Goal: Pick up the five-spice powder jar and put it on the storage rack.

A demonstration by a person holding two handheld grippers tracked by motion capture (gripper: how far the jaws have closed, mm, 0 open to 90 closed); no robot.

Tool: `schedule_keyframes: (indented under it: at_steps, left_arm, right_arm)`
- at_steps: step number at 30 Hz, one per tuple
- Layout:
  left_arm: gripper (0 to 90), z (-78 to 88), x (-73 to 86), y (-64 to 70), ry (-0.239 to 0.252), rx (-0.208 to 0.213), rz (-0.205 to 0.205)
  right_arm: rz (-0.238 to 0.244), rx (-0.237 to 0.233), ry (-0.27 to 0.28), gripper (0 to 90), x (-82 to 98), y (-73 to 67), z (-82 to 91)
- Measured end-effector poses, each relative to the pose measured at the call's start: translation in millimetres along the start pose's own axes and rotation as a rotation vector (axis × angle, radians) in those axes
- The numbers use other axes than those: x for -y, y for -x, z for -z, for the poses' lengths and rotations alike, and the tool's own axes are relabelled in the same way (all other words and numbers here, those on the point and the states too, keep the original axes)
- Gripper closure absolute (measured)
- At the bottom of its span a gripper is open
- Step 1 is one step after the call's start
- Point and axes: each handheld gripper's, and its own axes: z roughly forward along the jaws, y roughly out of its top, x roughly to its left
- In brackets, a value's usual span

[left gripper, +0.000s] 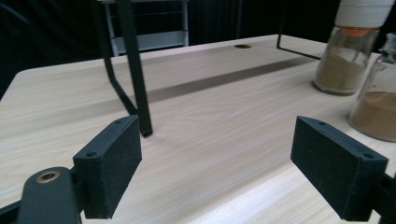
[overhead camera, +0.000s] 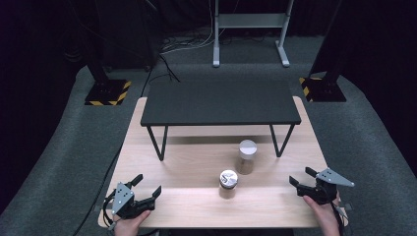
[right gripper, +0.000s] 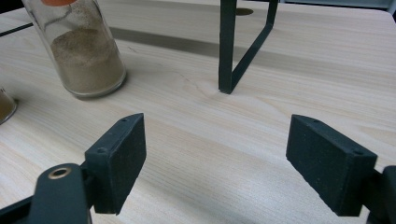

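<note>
Two glass spice jars with tan powder stand mid-table. The white-capped jar [overhead camera: 247, 156] is farther back; the silver-lidded jar [overhead camera: 228, 184] is nearer me. My left gripper [overhead camera: 146, 187] rests at the front left of the wooden table [overhead camera: 196, 167], open with nothing between its jaws. My right gripper [overhead camera: 302, 176] rests at the front right, also open and empty. In the left gripper view [left gripper: 217, 158] both jars [left gripper: 345, 56] [left gripper: 378, 102] stand at the right. From the right gripper view [right gripper: 215, 154], the white-capped jar [right gripper: 86, 56] is at the upper left.
A black low shelf [overhead camera: 220, 102] on thin metal legs [overhead camera: 158, 142] spans the back half of the table. One leg [left gripper: 135, 74] stands close ahead of the left gripper, another [right gripper: 227, 46] ahead of the right gripper. Grey carpet and stand bases surround the table.
</note>
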Motion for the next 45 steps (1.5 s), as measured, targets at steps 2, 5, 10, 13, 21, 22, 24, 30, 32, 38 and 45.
schedule_keyframes:
  at_steps: [2,5,10,13,21,22,24,30,32,38,45]
  left_arm:
    - [15.1,-0.9,-0.5,-0.9,-0.002,0.018,-0.005]
    - [14.1,-2.9,-2.7,-1.9,-0.014,0.042,-0.011]
    - [12.8,-5.2,-4.8,-1.8,-0.02,0.069,-0.017]
    - [12.2,-5.5,-4.7,-3.1,-0.018,0.086,-0.011]
    - [11.9,-10.4,-6.9,-3.6,0.002,0.168,0.0]
    - [11.9,-11.7,-8.6,-2.2,-0.001,0.176,-0.009]
    - [11.9,-14.9,-9.8,0.0,0.001,0.199,-0.008]
    - [11.9,-32.3,-17.9,14.8,-0.006,0.278,-0.04]
    - [12.0,-39.1,-20.1,19.7,-0.013,0.298,-0.05]
    - [12.2,-57.2,-25.1,32.5,-0.019,0.339,-0.065]
    - [12.2,-75.5,-27.3,45.3,-0.025,0.376,-0.07]
  right_arm:
    - [0.001,-0.001,-0.002,18.4,-0.3,0.0,-0.2]
    - [0.003,-0.004,-0.004,18.4,-0.6,0.0,-0.6]
    - [0.006,-0.004,-0.011,18.4,-1.2,-0.5,-1.2]
    - [0.006,-0.002,-0.009,18.4,-1.2,-1.2,-1.2]
    - [0.005,-0.001,-0.013,18.4,-1.2,-0.9,-1.7]
    - [0.005,0.0,-0.014,18.4,-1.1,-0.9,-1.9]
    - [0.005,-0.002,-0.014,18.4,-1.2,-0.7,-1.9]
    - [0.003,0.0,-0.011,18.4,-0.8,-0.8,-1.2]
    - [0.003,-0.001,-0.011,18.4,-0.9,-0.7,-1.3]
    - [0.004,-0.003,-0.016,18.4,-1.1,-0.6,-2.0]
    - [0.004,-0.006,-0.017,18.4,-1.2,-0.6,-2.6]
